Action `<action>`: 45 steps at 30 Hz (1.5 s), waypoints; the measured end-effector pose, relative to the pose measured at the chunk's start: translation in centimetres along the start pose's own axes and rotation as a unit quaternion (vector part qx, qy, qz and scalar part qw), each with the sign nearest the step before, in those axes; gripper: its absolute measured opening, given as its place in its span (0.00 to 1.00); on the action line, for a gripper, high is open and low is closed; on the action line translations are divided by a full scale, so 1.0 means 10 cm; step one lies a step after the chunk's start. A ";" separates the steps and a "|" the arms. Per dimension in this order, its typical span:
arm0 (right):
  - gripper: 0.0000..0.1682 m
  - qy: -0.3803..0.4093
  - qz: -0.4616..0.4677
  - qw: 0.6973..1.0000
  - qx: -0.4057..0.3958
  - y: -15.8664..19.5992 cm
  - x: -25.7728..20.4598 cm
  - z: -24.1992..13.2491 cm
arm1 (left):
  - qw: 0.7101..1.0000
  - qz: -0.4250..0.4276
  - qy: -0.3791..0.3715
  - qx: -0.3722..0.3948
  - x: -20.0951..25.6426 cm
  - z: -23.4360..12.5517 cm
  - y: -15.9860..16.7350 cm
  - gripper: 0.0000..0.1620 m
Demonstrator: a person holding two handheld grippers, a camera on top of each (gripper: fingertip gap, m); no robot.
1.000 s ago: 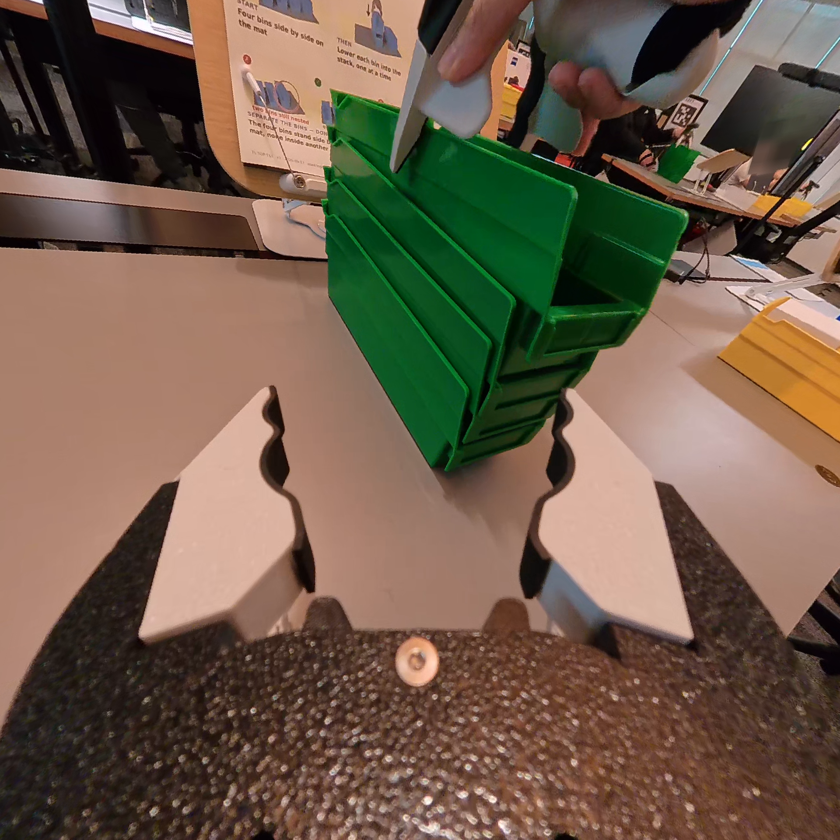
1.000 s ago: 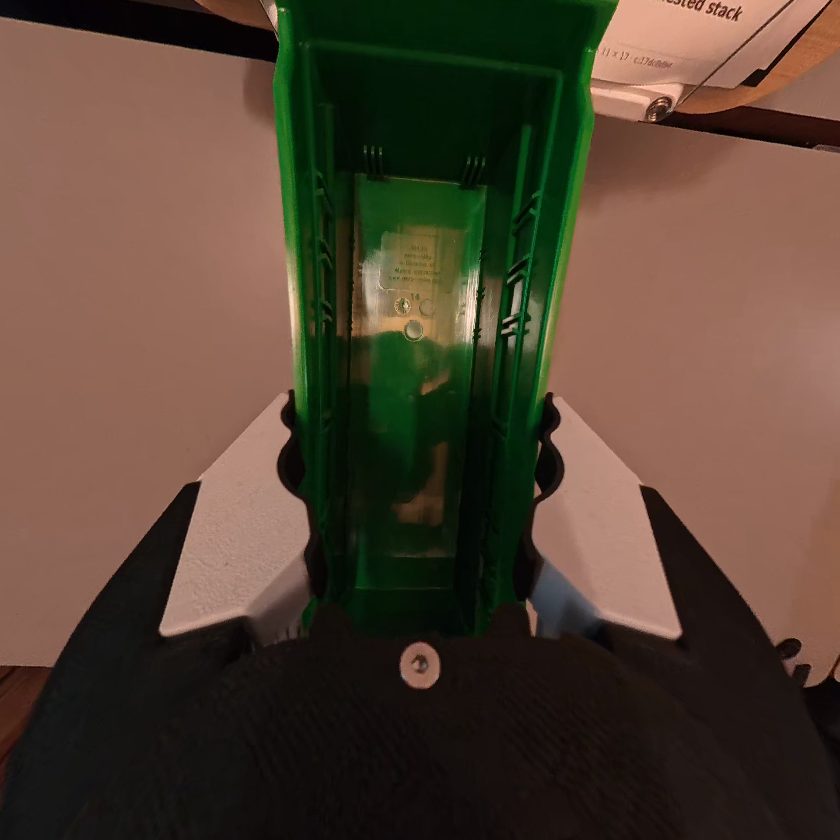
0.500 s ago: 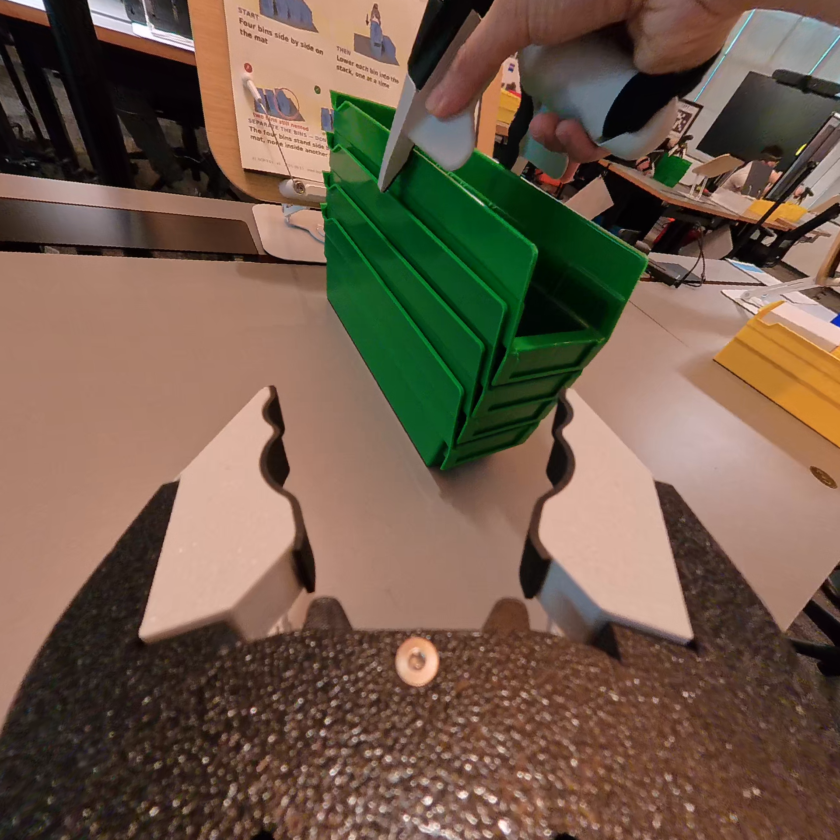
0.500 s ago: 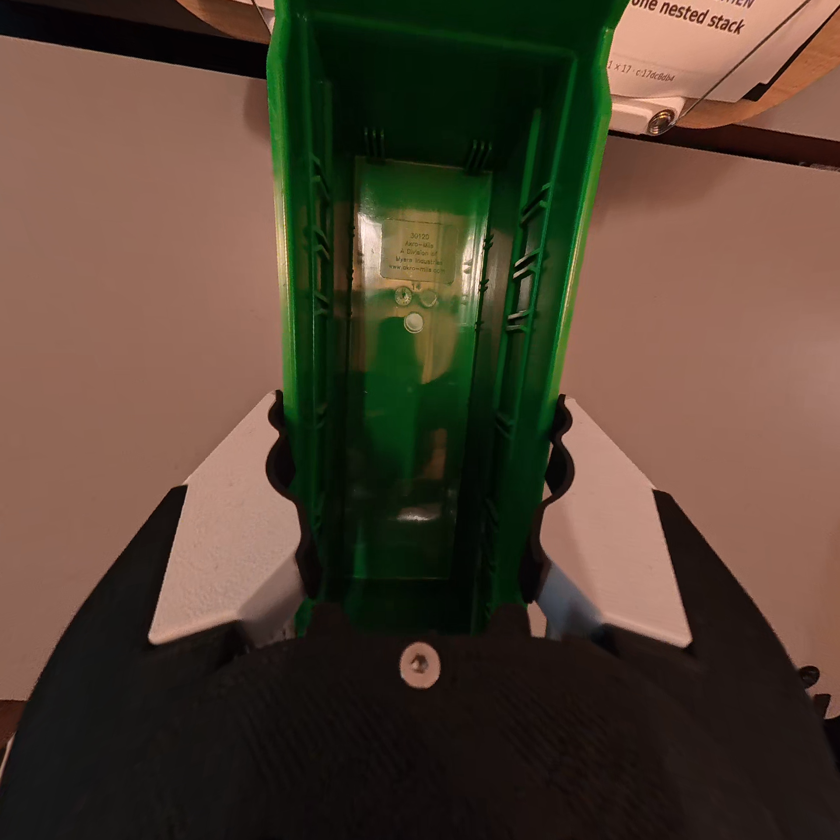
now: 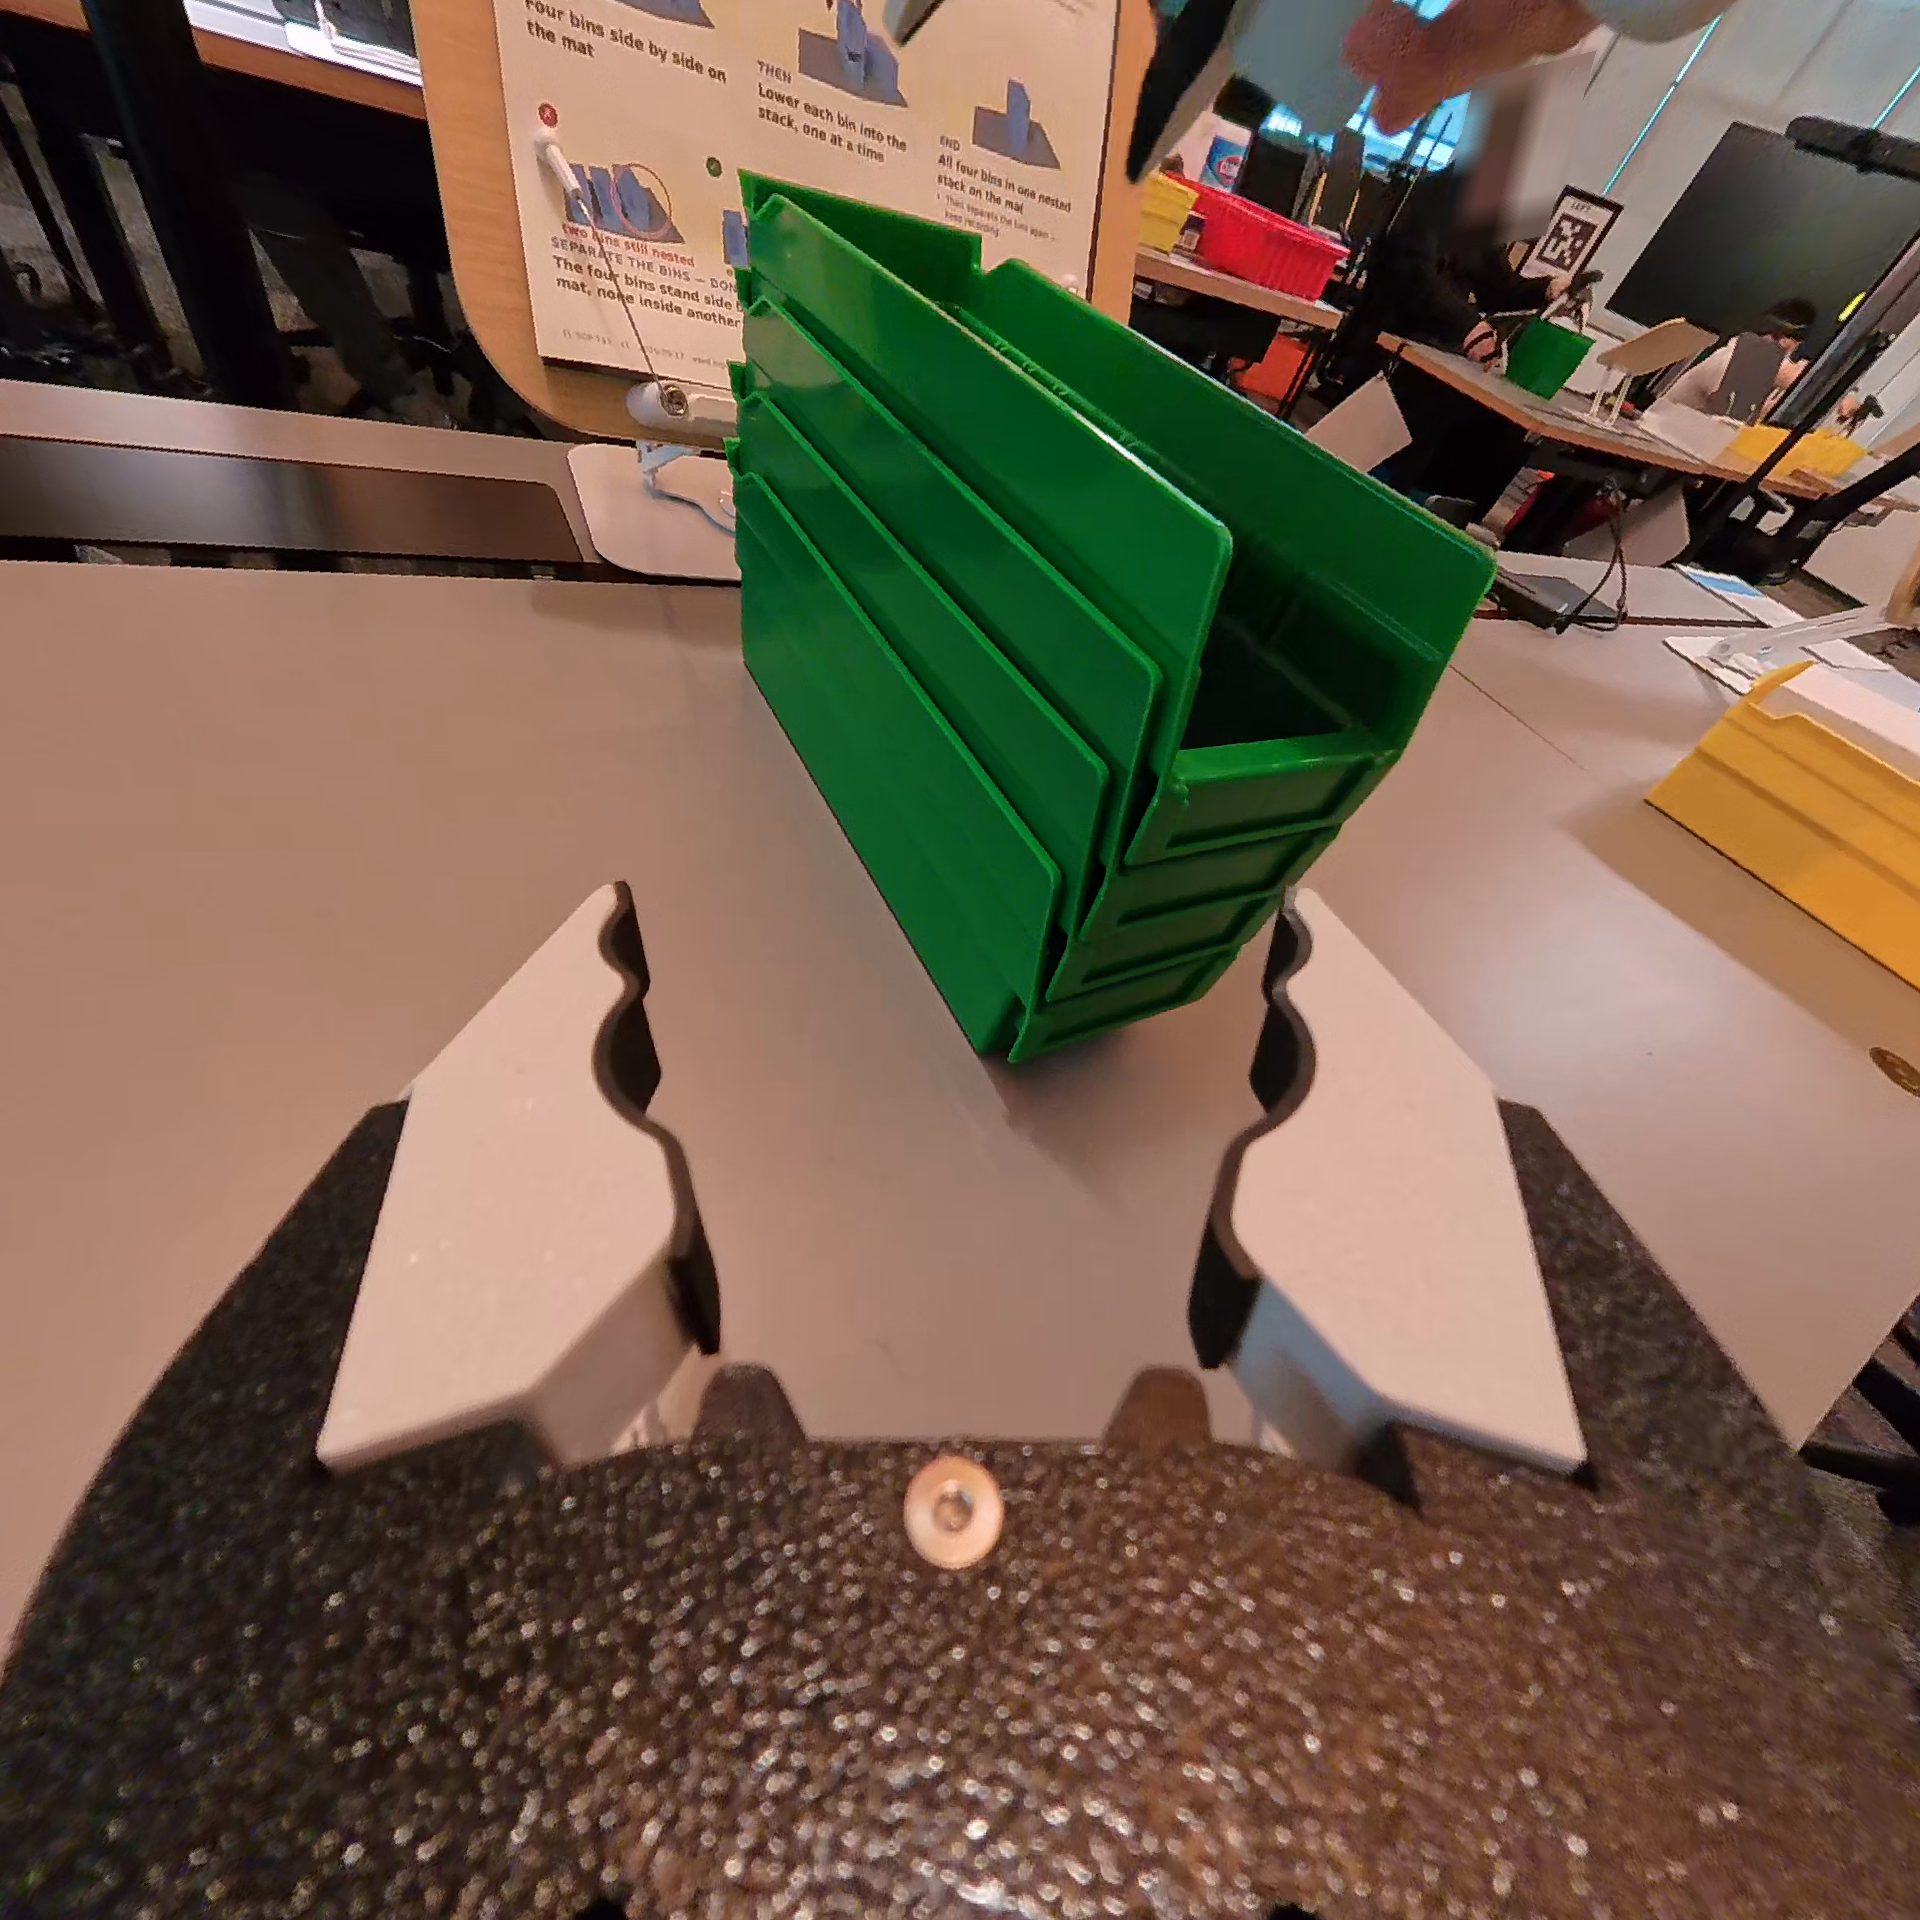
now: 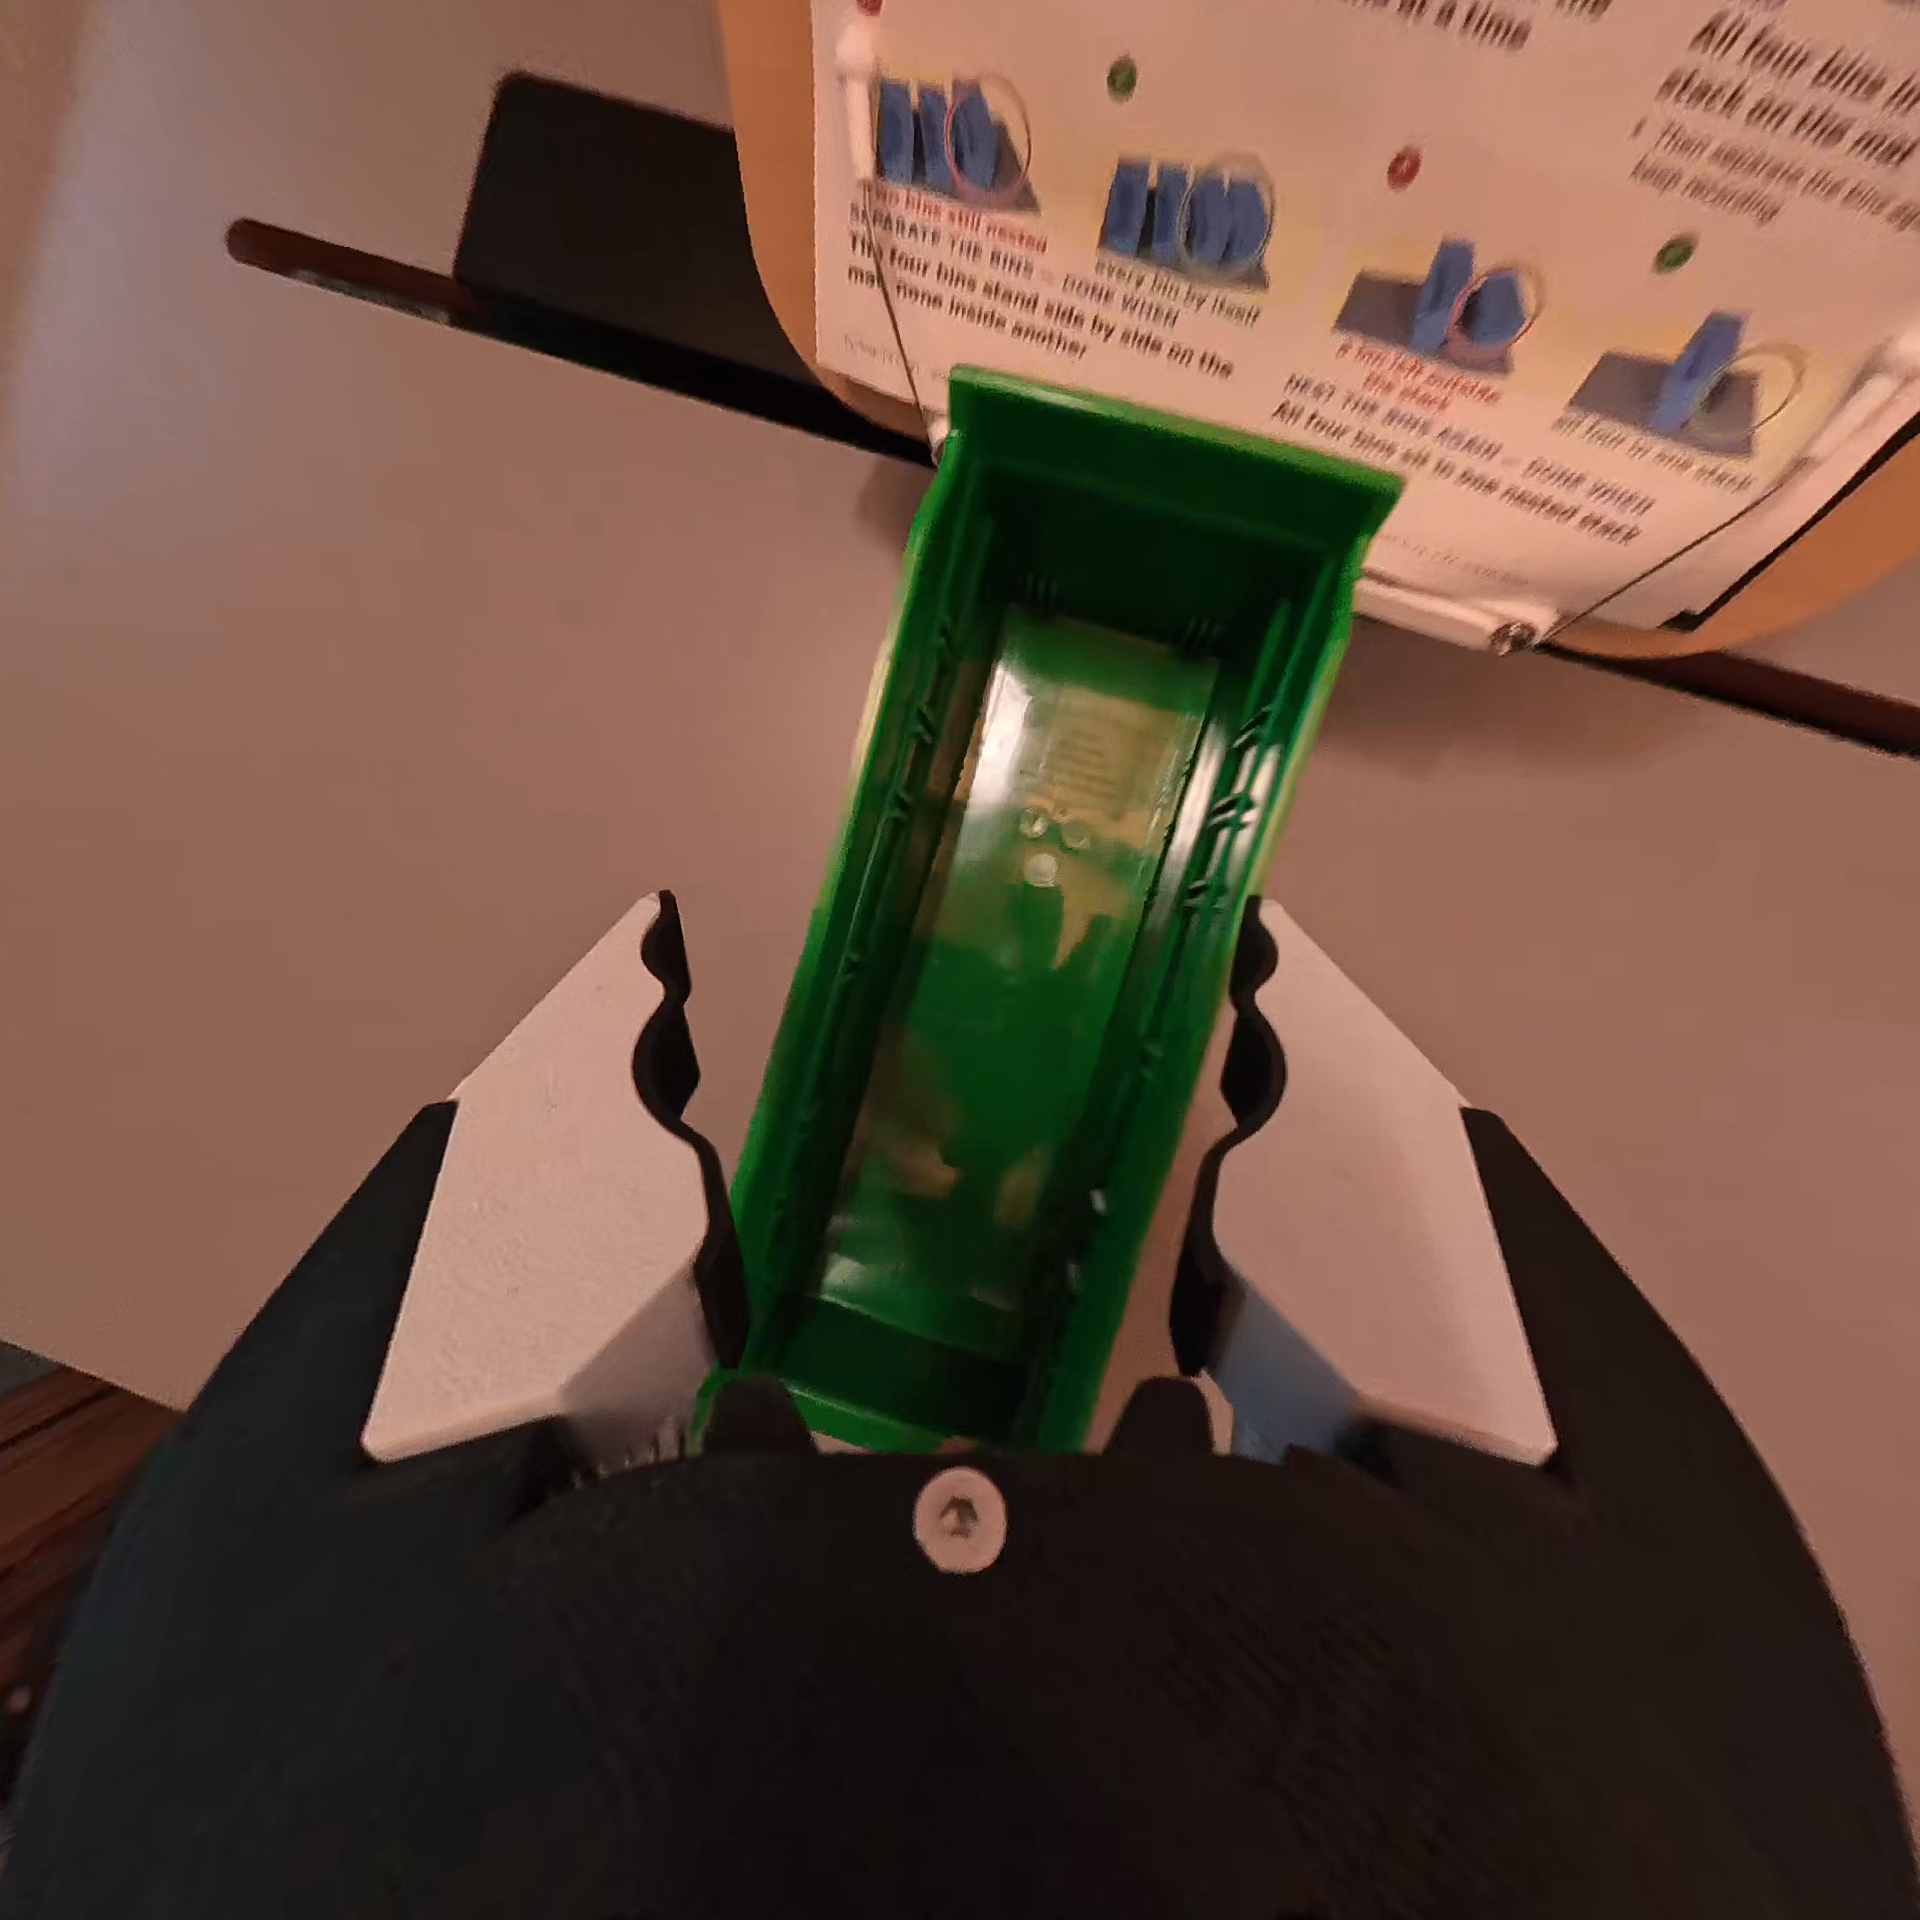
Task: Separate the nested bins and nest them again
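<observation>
Hanging low over the table (image 5: pixel 312 831) with the left gripper (image 5: pixel 956 914), fingers spread wide apart and holding nothing. Pointing at the bins (image 5: pixel 987 675) just ahead and not touching them.

Standing on the table in one stack, all four green bins, each one tucked inside the next. Showing their long flat sides to the left gripper, with the low front ends turning to the right.

Looking down into the top bin (image 6: pixel 1039 987) with the right gripper (image 6: pixel 956 920), fingers spread wide on both sides of it and gripping nothing. Leaving a clear gap at one finger; coming close at the other, but too blurry to tell about touching.

Floating high above the stack in the left wrist view, that same right gripper, cut off by the top edge, with a blurry hand (image 5: pixel 1434 52) around it.

Lying on the table off to the right, well apart from the stack, a yellow bin (image 5: pixel 1808 831).

Standing just behind the stack, a board (image 5: pixel 810 156) with pictures on it.

Sitting far back on other desks, a red bin (image 5: pixel 1257 244) and a dark screen (image 5: pixel 1766 239).
</observation>
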State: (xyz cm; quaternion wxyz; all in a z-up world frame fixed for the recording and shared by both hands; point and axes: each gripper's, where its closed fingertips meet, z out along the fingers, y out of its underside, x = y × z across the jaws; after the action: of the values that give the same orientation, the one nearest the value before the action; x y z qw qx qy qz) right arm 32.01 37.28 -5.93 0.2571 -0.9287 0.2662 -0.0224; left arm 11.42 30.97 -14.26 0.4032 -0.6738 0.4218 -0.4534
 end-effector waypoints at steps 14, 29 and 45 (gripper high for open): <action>0.60 -0.120 -0.023 0.965 0.232 0.62 0.74 -0.57 | 0.999 -0.022 -0.049 -0.001 -0.43 -0.08 0.02 0.72; 0.62 -0.023 -0.002 0.936 0.351 1.34 1.45 0.15 | 0.994 -0.004 -0.091 -0.052 -0.71 0.18 0.39 0.72; 0.66 0.020 -0.011 0.925 0.379 2.31 1.50 -0.03 | 0.997 0.014 -0.060 -0.043 -0.22 0.15 0.31 0.73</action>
State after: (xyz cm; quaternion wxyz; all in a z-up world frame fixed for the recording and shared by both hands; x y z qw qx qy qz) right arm 33.69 12.76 -18.40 0.5845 -0.7642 0.2324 -0.1426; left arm 11.70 32.29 -18.17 0.4044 -0.7106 0.4255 -0.3879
